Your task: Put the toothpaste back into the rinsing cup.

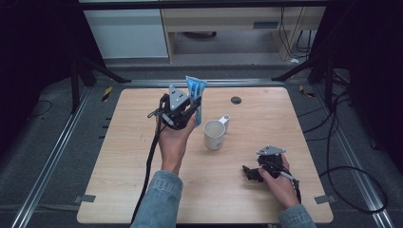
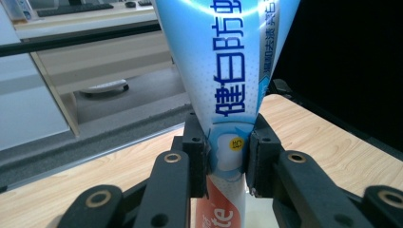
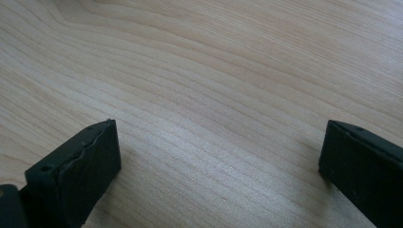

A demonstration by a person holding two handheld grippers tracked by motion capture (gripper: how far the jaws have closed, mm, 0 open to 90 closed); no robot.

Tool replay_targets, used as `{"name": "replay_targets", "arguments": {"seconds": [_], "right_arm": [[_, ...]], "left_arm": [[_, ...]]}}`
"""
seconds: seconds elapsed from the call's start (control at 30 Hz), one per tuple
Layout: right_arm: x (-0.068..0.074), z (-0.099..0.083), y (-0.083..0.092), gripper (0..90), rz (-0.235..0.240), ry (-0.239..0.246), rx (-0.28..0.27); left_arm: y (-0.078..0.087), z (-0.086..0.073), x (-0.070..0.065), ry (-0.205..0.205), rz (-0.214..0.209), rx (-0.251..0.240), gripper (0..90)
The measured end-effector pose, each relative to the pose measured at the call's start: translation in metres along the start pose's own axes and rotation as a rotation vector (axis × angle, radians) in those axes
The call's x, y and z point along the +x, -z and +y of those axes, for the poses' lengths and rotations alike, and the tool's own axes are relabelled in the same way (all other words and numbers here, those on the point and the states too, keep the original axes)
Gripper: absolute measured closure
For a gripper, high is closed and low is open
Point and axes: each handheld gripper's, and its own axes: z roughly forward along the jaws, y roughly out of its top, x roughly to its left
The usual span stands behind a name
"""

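My left gripper [image 1: 193, 105] is raised over the back middle of the table, shut on a blue and white toothpaste tube [image 1: 195, 90]. In the left gripper view the tube [image 2: 223, 71] stands upright between the two black jaws, its flat crimped end up and its red lower part below the pads [image 2: 197, 156]. A white mug [image 1: 214, 134] with its handle toward the back right stands on the table just right of that hand. My right gripper [image 1: 248, 172] rests low near the front right, open, with bare wood [image 3: 214, 118] between its jaws.
The wooden table [image 1: 119, 156] has a round black cable hole [image 1: 236, 100] near its back edge. Black cables trail from both grippers. Metal rails and dark stands flank the table, and a white cabinet and a wooden desk stand behind it.
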Motion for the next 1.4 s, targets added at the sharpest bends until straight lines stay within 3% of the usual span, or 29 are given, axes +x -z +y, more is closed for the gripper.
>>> {"name": "replay_targets", "arguments": {"seconds": [0.17, 0.33, 0.73, 0.77, 1.03, 1.07, 1.4], "right_arm": [[0.000, 0.001, 0.001, 0.4, 0.012, -0.016, 0.006], [0.000, 0.001, 0.001, 0.4, 0.012, -0.016, 0.007], [0.000, 0.001, 0.001, 0.4, 0.012, -0.015, 0.005], [-0.001, 0.000, 0.000, 0.4, 0.001, 0.011, -0.002], [-0.001, 0.000, 0.000, 0.3, 0.000, 0.011, -0.001], [-0.003, -0.001, 0.000, 0.4, 0.015, 0.036, -0.007], [-0.003, -0.001, 0.000, 0.4, 0.015, 0.039, -0.007]], "left_arm": [[-0.003, 0.003, 0.002, -0.017, 0.008, -0.006, 73.0], [-0.003, 0.003, 0.001, -0.006, 0.015, -0.004, 73.0], [-0.003, 0.009, -0.003, 0.018, 0.006, -0.069, 73.0], [-0.004, 0.009, -0.003, 0.019, 0.004, -0.074, 73.0], [-0.012, 0.009, -0.009, 0.021, -0.015, -0.087, 73.0], [-0.012, 0.009, -0.009, 0.021, -0.015, -0.087, 73.0], [-0.018, 0.006, -0.018, 0.008, -0.041, -0.091, 73.0]]}}
